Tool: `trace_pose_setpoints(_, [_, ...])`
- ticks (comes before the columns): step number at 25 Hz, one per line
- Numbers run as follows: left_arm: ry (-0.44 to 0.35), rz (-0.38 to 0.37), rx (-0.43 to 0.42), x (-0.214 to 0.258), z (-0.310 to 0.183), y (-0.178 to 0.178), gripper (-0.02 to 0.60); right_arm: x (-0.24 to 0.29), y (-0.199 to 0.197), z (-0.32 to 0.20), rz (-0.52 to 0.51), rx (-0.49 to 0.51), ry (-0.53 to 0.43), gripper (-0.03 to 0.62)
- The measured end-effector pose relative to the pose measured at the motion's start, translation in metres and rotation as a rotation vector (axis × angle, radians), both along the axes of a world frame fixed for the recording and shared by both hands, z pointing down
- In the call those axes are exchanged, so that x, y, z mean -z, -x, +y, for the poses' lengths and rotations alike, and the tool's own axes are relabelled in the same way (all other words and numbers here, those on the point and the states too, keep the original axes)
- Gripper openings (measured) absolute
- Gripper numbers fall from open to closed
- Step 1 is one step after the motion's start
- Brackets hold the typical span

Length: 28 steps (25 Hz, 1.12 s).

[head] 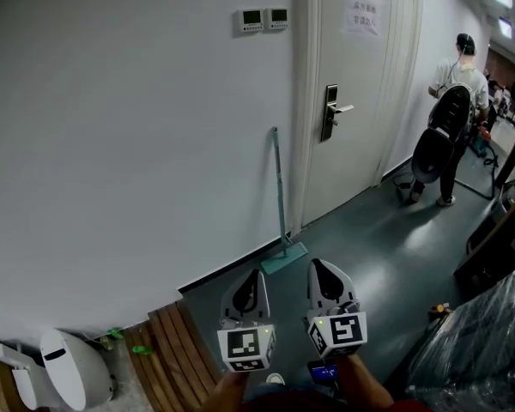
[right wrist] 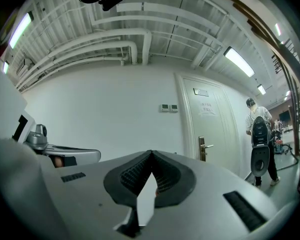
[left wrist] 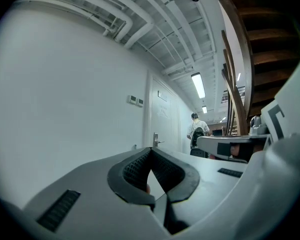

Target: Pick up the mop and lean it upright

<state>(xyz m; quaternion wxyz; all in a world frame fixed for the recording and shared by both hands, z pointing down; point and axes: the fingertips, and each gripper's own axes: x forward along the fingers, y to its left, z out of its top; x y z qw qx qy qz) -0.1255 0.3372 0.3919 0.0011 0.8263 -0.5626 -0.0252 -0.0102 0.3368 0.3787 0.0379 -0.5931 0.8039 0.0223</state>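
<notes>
The mop [head: 280,187] stands upright, its thin teal handle leaning on the white wall just left of the door frame. Its flat teal head [head: 284,258] rests on the dark floor. My left gripper [head: 258,274] and right gripper [head: 318,265] are side by side low in the head view, a short way back from the mop head and apart from it. Each one is shut, with nothing between the jaws. In the left gripper view the left gripper [left wrist: 151,149] points at the wall and door. The right gripper [right wrist: 150,153] does the same in the right gripper view.
A white door [head: 348,75] with a lever handle [head: 334,110] is right of the mop. A person [head: 457,101] with a black bag stands down the corridor. Wooden slats [head: 167,359] and a white bin [head: 69,369] lie at lower left. Plastic-wrapped goods [head: 485,342] are at lower right.
</notes>
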Motion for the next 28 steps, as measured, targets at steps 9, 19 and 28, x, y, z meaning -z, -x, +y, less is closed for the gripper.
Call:
trace_pose_setpoints(9, [0.011, -0.018, -0.007, -0.009, -0.066, -0.011, 0.014, -0.01, -0.01, -0.07, -0.025, -0.006, -0.001, 0.008])
trace_pose_setpoints(19, [0.027, -0.031, 0.013, -0.007, -0.176, -0.058, 0.014, -0.006, -0.057, -0.181, -0.043, 0.015, 0.007, 0.008])
trace_pose_setpoints(28, [0.021, -0.05, 0.048, 0.0, -0.265, -0.115, 0.015, -0.011, -0.12, -0.272, -0.08, 0.027, 0.017, 0.008])
